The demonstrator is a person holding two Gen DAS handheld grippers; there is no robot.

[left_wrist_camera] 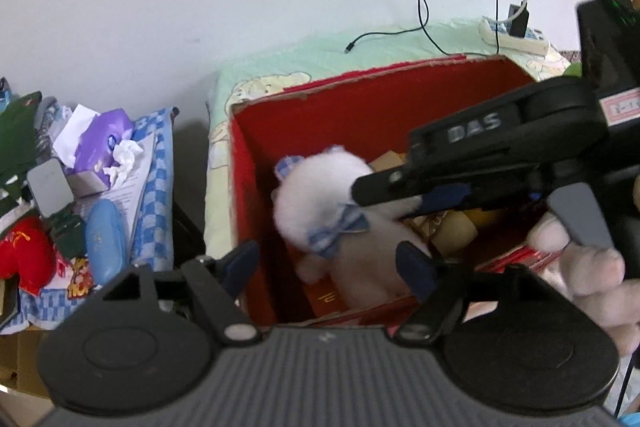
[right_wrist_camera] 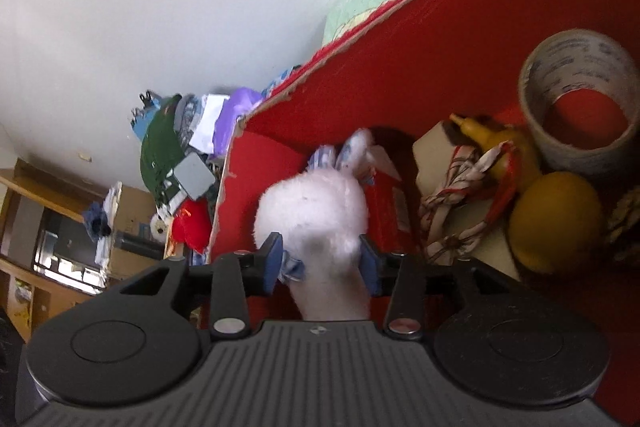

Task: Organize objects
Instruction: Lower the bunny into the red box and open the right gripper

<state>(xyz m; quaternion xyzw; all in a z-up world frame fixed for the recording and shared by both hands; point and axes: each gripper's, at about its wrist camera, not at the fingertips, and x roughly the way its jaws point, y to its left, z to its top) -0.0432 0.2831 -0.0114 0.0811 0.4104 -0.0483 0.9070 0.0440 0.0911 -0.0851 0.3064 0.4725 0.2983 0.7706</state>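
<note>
From the left wrist view, a white plush toy (left_wrist_camera: 332,211) with a blue checked bow is seen lying inside the red cardboard box (left_wrist_camera: 384,99), toward its left near corner. The left tool (left_wrist_camera: 332,269) is held spread over the box's near rim, its blue pads apart, the right one just beside the toy's lower body; whether it touches cannot be told. The right tool (left_wrist_camera: 416,195) reaches in from the right, a hand (left_wrist_camera: 580,267) seen on its trigger. A cluttered pile with a purple tissue pack (left_wrist_camera: 104,143) lies well left of the box.

From the right wrist view, the toy (right_wrist_camera: 316,215) sits between the right tool's (right_wrist_camera: 320,261) pads, which flank its body without clearly pressing it. Farther right in the box, a tape roll (right_wrist_camera: 580,107) and a yellow bottle (right_wrist_camera: 556,223) are seen.
</note>
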